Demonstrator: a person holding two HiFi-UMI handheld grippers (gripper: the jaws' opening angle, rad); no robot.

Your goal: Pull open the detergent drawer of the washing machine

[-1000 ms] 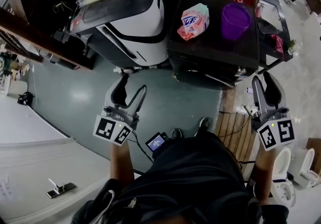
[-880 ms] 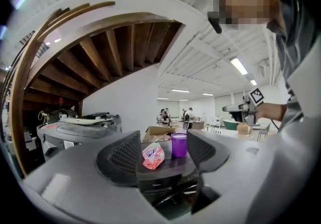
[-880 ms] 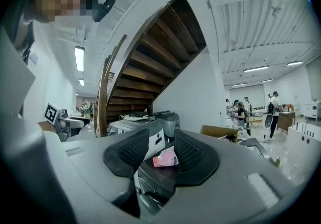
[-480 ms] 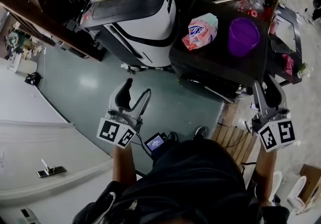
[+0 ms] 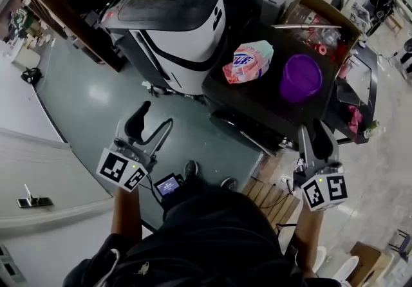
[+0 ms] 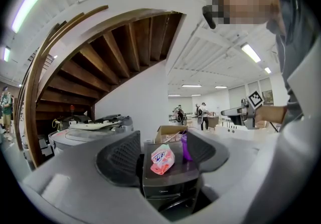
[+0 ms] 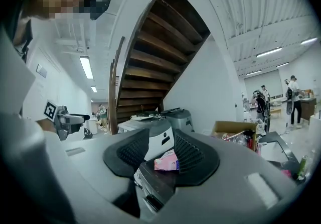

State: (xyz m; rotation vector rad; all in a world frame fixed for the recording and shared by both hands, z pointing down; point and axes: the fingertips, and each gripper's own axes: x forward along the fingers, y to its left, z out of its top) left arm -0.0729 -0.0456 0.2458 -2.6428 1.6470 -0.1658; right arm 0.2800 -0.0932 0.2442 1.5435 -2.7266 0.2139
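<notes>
Fingers (image 6: 120, 160) spread and empty on left gripper (image 5: 154, 122) and right gripper (image 5: 315, 135), both short of the dark washing machine (image 5: 252, 98); its detergent drawer, somewhere on the front, should slide light but stiff, so hook its lip

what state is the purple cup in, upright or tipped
Upright: the purple cup stands on the washing machine, open mouth facing up.

The left tool (image 5: 153, 120) now sits further left in the head view. The right tool (image 5: 314, 131) has swung left and lower, drawing in just beside the front right corner of the black washing machine (image 5: 257, 96). That machine, with the pink pouch (image 5: 248, 60) and purple cup (image 5: 300, 78) on top, now lies nearer the centre and more aslant.
</notes>
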